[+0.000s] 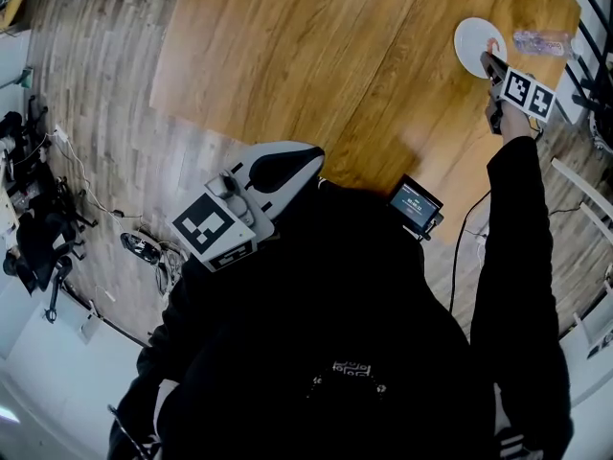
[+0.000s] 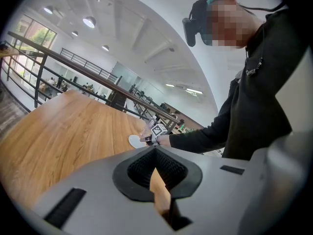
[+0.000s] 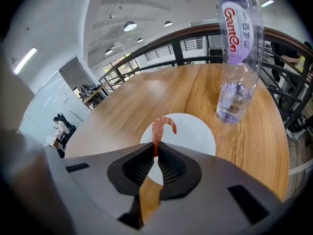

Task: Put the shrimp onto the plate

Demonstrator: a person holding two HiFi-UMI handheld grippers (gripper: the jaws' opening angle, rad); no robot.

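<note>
My right gripper [image 3: 156,148] is shut on the tail end of a curled pink shrimp [image 3: 160,127], which sticks up past the fingertips. It hangs over the near part of a white plate [image 3: 198,137]. In the head view that gripper [image 1: 488,63] reaches to the plate [image 1: 473,46] at the table's far right corner, and the shrimp [image 1: 494,46] shows as a small red curl. My left gripper [image 2: 155,149] is held back near my body, its tips together with nothing between them. From there the plate [image 2: 134,141] and the right gripper [image 2: 147,137] look small and far off.
A clear water bottle [image 3: 237,58] with a purple label stands just right of the plate, close to the table's edge and a dark railing [image 3: 274,38]. A small screen [image 1: 415,206] sits at the wooden table's [image 1: 316,56] near edge. Cables and gear [image 1: 38,209] lie on the floor at the left.
</note>
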